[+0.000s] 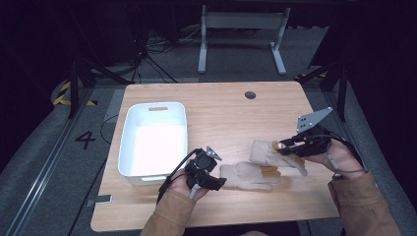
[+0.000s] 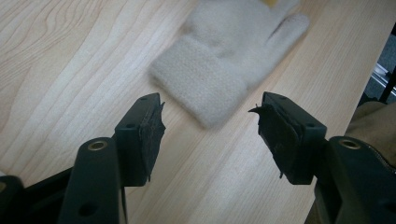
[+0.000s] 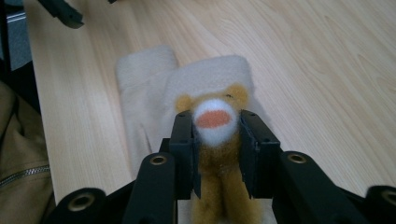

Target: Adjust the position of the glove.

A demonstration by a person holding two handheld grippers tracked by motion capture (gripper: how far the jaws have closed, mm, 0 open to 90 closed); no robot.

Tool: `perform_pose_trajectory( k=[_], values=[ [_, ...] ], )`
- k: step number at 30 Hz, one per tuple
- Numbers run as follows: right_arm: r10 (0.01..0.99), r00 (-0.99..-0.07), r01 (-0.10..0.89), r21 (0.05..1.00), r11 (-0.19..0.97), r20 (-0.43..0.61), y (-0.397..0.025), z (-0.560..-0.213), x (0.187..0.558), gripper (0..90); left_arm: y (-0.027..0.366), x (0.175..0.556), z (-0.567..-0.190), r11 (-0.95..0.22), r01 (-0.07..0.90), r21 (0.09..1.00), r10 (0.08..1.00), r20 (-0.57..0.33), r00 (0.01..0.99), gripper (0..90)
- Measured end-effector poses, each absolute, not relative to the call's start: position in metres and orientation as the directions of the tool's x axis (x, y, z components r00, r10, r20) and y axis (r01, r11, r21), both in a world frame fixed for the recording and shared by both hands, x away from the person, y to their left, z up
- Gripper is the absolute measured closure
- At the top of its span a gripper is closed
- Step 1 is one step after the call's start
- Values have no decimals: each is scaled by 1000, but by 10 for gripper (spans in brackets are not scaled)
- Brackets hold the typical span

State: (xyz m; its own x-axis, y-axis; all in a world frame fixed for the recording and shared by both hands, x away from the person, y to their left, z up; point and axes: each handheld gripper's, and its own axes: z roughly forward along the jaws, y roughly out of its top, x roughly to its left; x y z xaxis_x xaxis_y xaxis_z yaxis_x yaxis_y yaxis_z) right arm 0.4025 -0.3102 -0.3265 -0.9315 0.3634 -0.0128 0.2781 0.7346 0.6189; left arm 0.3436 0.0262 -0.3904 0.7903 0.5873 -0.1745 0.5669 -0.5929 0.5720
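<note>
Right gripper [image 3: 215, 140]: black two-jaw tool, lower centre of its own view, jaws closed to a narrow gap on the mustard-yellow plush animal face with white muzzle and orange nose [image 3: 214, 122], which sits on the back of the upper cream knitted glove [image 3: 219, 72]. In the high view this gripper [image 1: 286, 145] lies right of centre, the pinched glove [image 1: 263, 151] beneath it.

Left gripper [image 2: 209, 133]: jaws wide apart, holding nothing, aimed at the ribbed cuff of the lower cream knitted glove [image 2: 224, 65], which lies just beyond the jaw tips, in the upper middle of that frame. High view: gripper [image 1: 220, 181] at lower centre, cuff [image 1: 246, 176] beside it.

Both gloves overlap at the finger ends, mid-right on the pale wooden table [image 1: 216, 113]. White rectangular plastic bin [image 1: 153, 139]: left of the gloves, apparently empty.

Handling advice, as judgement: advance the open jaws over the cuff edge before closing, biting the thick ribbing rather than a loose fingertip. Lift the pinched glove clear of its partner so they do not drag together.
</note>
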Motion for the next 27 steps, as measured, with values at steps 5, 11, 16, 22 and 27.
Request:
perform_pose_trajectory(
  k=[5,11,16,22,27],
  values=[
    [319,-948,250,631,735,4,-303,-330,401,691,27,344,-390,-593,566,573,587,-173,791,404],
    [265,-964,205,645,736,5,-294,-332,397,690,28,343,-389,-587,571,574,585,-187,789,415],
    [238,-971,186,651,736,7,-286,-334,396,690,27,344,-390,-592,569,571,583,-184,791,416],
    [204,-979,163,656,737,15,-273,-341,394,690,27,343,-390,-593,567,572,581,-183,793,415],
    [175,-984,145,655,742,20,-261,-348,392,688,27,343,-389,-595,564,572,578,-184,795,415]
  ],
)
